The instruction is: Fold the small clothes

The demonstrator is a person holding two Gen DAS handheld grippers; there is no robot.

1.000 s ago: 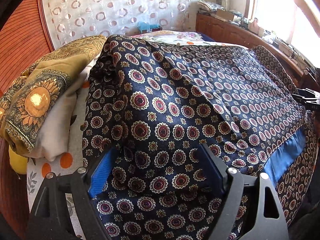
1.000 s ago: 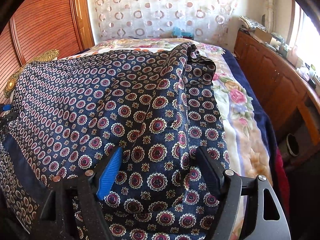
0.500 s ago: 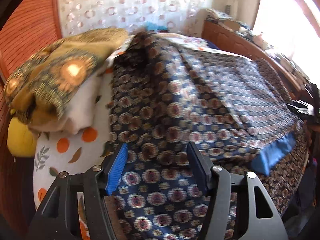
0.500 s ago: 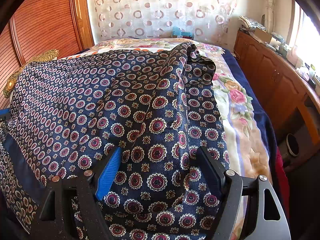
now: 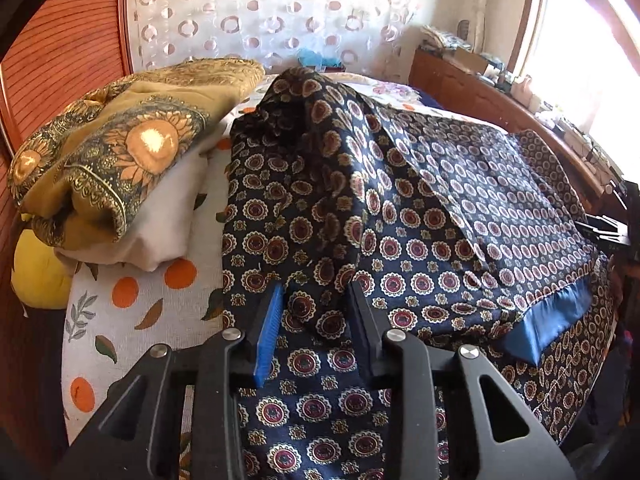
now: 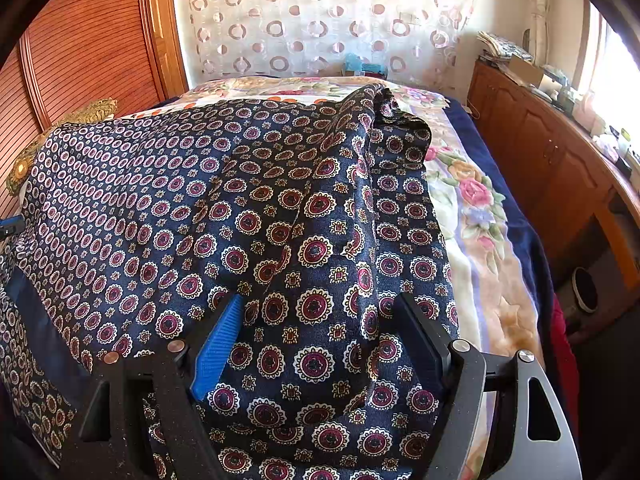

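Observation:
A navy garment [image 5: 400, 208] with red and white medallions lies spread over the bed, with a plain blue band [image 5: 548, 320] near its right end. My left gripper [image 5: 314, 300] sits on its near left part. Its jaws are closing, and a raised fold of the cloth stands between the blue pad [image 5: 270, 320] and the black finger. In the right wrist view the same garment [image 6: 200, 184] fills the left and middle. My right gripper [image 6: 320, 308] rests on its near right part, wide open, with the cloth lying loosely between its fingers.
A folded sunflower-print cloth [image 5: 112, 160] lies on a white one at the left, above a yellow cushion [image 5: 36, 276]. An orange-dotted sheet [image 5: 132, 312] shows beside the garment. A floral blanket [image 6: 472, 208] covers the bed's right side, by a wooden cabinet [image 6: 560, 168].
My left gripper has shifted toward the garment's left edge and rolled a little, and its jaws have narrowed around a fold of cloth. The right gripper has not moved.

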